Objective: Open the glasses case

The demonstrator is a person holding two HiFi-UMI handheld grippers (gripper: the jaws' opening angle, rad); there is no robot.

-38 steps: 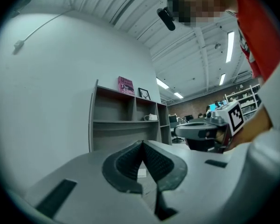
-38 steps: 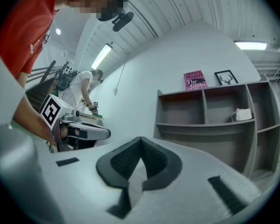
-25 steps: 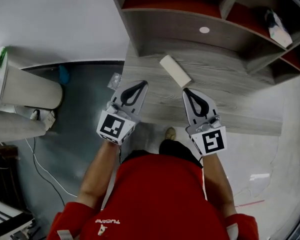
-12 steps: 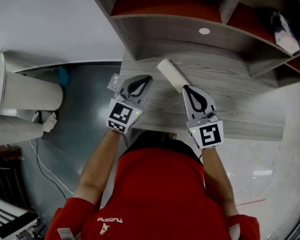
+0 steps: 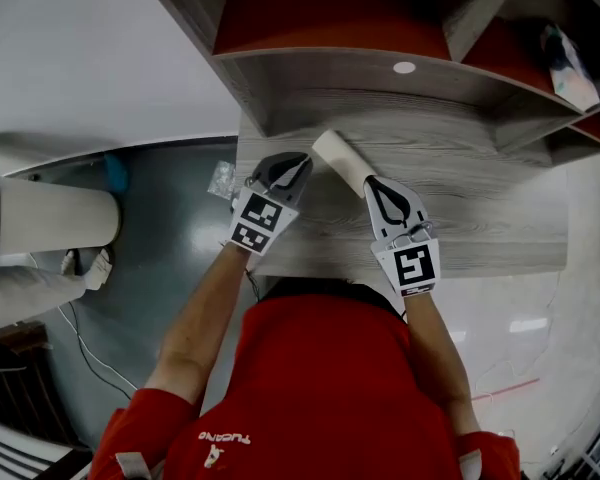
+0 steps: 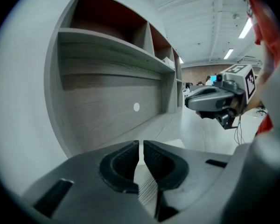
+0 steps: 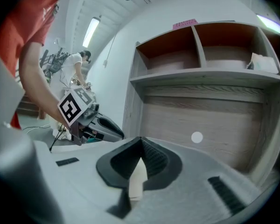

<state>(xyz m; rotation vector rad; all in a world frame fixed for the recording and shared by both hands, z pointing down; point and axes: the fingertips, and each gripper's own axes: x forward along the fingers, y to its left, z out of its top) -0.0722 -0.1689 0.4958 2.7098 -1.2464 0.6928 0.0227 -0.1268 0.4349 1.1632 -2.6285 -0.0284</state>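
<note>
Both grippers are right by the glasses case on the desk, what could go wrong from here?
The left gripper and right gripper have their jaws together, so they may shove the glasses case along the desk instead of gripping it. The case lies slanted between them, so uneven pushes could spin it.

Cream, oblong glasses case (image 5: 340, 162), closed; lying flat and slanted, upper left end to lower right; upper centre of the head view; on a grey wooden desktop (image 5: 480, 198).
</note>
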